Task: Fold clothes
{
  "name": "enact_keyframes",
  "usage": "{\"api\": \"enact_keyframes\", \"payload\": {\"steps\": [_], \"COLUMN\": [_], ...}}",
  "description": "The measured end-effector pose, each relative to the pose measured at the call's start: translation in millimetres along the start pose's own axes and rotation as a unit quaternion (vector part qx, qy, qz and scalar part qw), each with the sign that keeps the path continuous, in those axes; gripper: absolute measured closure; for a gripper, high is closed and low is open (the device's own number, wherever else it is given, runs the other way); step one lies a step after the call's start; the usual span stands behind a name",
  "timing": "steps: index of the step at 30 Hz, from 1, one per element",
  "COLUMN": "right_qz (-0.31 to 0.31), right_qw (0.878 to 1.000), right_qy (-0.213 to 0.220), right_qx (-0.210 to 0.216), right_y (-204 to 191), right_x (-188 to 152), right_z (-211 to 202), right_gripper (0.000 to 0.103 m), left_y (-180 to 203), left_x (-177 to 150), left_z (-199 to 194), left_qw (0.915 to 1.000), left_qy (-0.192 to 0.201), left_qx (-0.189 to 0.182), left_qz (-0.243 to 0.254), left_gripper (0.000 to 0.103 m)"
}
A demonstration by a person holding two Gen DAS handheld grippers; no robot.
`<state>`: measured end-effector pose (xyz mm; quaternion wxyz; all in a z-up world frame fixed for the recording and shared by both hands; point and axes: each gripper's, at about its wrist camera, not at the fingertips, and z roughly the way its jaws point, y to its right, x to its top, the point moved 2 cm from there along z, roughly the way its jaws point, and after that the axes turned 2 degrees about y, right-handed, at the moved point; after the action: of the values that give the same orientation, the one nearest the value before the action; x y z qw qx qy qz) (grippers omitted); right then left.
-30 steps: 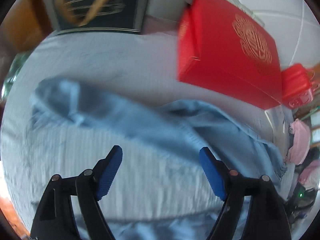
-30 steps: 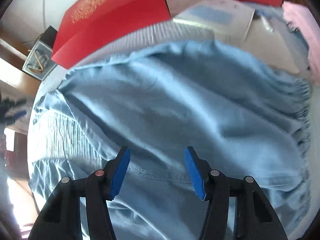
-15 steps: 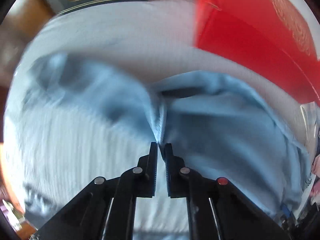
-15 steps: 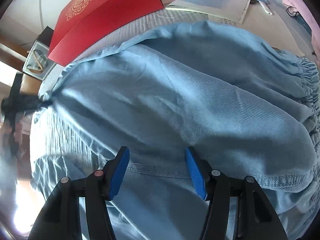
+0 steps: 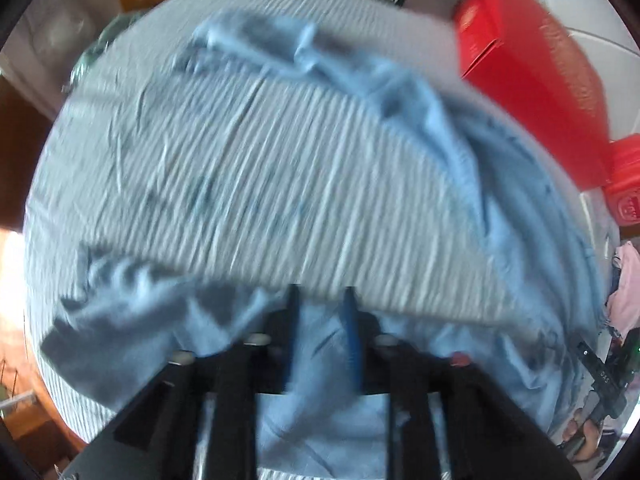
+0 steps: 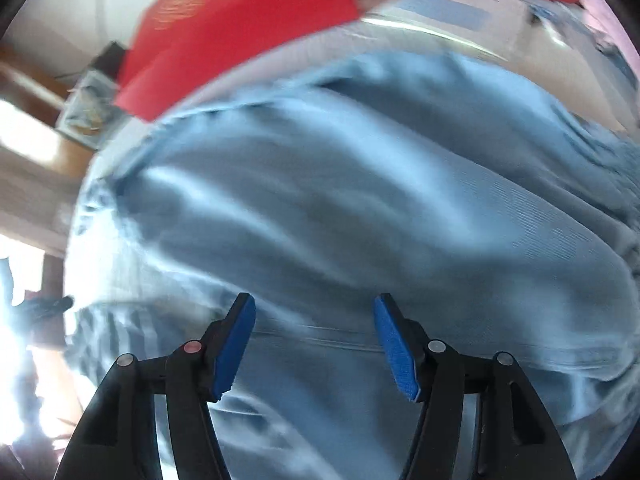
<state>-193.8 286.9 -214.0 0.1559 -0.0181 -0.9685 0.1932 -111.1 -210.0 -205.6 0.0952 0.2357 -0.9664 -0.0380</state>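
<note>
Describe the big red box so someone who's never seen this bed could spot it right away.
Start at the striped sheet covering the bed, with the light blue garment spread over it. Past the garment's far edge lies the big red box, a flat box with a faint gold pattern on its lid. It is much larger than the small red box beside it.

Soft matt blue cloth garment (image 6: 360, 208) under the gripper fingers; ribbed striped bedsheet (image 5: 260, 184) ahead; smooth red cardboard box (image 5: 532, 72) beyond
</note>
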Motion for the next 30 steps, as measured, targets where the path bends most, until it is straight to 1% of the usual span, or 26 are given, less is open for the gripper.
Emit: {"api": "enact_keyframes", "payload": {"steps": [1, 2, 3, 4, 5, 6, 10, 12, 13, 14, 16, 18, 20, 21, 22, 23, 24, 25, 26, 27, 28, 30], "right_qz": [-0.015, -0.036, -0.057, -0.074, -0.080, -0.087, -0.085, -0.075, -0.079, -0.086, -0.101, -0.115, -0.116, -0.117, -0.146, -0.205, -0.263, -0.320, -0.342, -0.343, -0.340, -0.334], "right_qw": [1.000, 0.999, 0.998, 0.996, 0.994, 0.992, 0.987, 0.985, 0.986, 0.987, 0.989, 0.991, 0.990, 0.989, 0.985, 0.972, 0.955, 0.934, 0.922, 0.916, 0.915, 0.911], "right_qy": [0.003, 0.004, 0.005, 0.001, -0.005, -0.011, -0.020, -0.031, -0.035, -0.039, -0.047, -0.046, -0.053, -0.056, -0.048, -0.046, -0.064, -0.083, -0.112, -0.142, -0.163, -0.205], "right_qx": [0.011, 0.024, 0.039, 0.057, 0.074, 0.091, 0.136, 0.151, 0.146, 0.131, 0.100, 0.052, 0.061, 0.066, 0.084, 0.105, 0.122, 0.138, 0.145, 0.152, 0.145, 0.131], "right_y": [-15.8, -36.9, -58.0, -81.9, -104.2, -126.3, -197.6, -228.3, -241.7, -255.1, -281.7, -297.1, -311.5, -318.8, -334.4, -358.9, -378.9, -398.7, -405.6, -406.1, -401.4, -392.0], "right_x": [1.8, 5.7, 9.6, 14.0, 19.5, 24.9, 51.9, 66.5, 72.3, 77.1, 86.7, 91.4, 88.2, 86.6, 78.6, 61.5, 35.6, 9.7, -12.5, -32.5, -46.8, -75.5], "right_z": [-0.1, 2.7, 5.6, 13.1, 22.4, 31.7, 70.8, 95.6, 108.6, 122.8, 151.1, 175.4, 181.5, 184.4, 175.9, 163.0, 153.0, 143.2, 140.7, 142.2, 148.1, 159.8], "right_gripper": [0.041, 0.041, 0.038, 0.031, 0.026, 0.020, 0.020, 0.021, 0.021, 0.021, 0.021, 0.022, 0.083, 0.095, 0.095, 0.095, 0.095, 0.095, 0.095, 0.094, 0.079, 0.061], "left_y": [-3.9, -7.7, -11.6, -15.5, -19.3, -23.2, -38.6, -74.2, -91.0, -107.8, -132.2, -156.5, -175.9, -181.3, -186.7, -192.0, -197.4, -200.4, -203.4, -203.1, -202.6, -197.1], "left_x": [1.1, 2.3, 3.4, 4.6, 5.7, 6.9, 11.5, 0.1, -7.3, -14.6, -19.8, -24.8, -24.5, -23.0, -21.4, -19.9, -18.3, -14.2, -10.0, -5.1, -0.1, 10.6], "left_z": [-2.4, -4.7, -7.1, -9.5, -11.9, -14.2, -23.8, -24.2, -24.1, -24.0, -24.1, -24.1, -22.3, -23.7, -25.1, -26.5, -27.9, -31.3, -34.7, -37.2, -39.6, -41.7], "left_qw": [1.0000, 0.9999, 0.9998, 0.9996, 0.9994, 0.9992, 0.9977, 0.9978, 0.9979, 0.9980, 0.9988, 0.9992, 0.9992, 0.9990, 0.9988, 0.9986, 0.9983, 0.9981, 0.9979, 0.9977, 0.9975, 0.9973], "left_qy": [0.005, 0.010, 0.014, 0.019, 0.024, 0.029, 0.048, 0.040, 0.035, 0.030, 0.027, 0.024, 0.024, 0.027, 0.030, 0.033, 0.035, 0.041, 0.047, 0.052, 0.058, 0.064], "left_qx": [0.004, 0.007, 0.011, 0.015, 0.018, 0.022, 0.036, 0.045, 0.048, 0.052, 0.040, 0.028, 0.020, 0.016, 0.012, 0.008, 0.004, 0.002, 0.001, -0.001, -0.002, -0.013], "left_qz": [0.003, 0.006, 0.010, 0.013, 0.016, 0.019, 0.032, 0.027, 0.024, 0.021, 0.005, -0.012, -0.025, -0.031, -0.036, -0.041, -0.047, -0.046, -0.046, -0.043, -0.040, -0.034], "left_gripper": [0.052, 0.045, 0.041, 0.041, 0.041, 0.041, 0.041, 0.041, 0.041, 0.041, 0.041, 0.041, 0.041, 0.041, 0.041, 0.041, 0.041, 0.041, 0.041, 0.041, 0.041, 0.041]}}
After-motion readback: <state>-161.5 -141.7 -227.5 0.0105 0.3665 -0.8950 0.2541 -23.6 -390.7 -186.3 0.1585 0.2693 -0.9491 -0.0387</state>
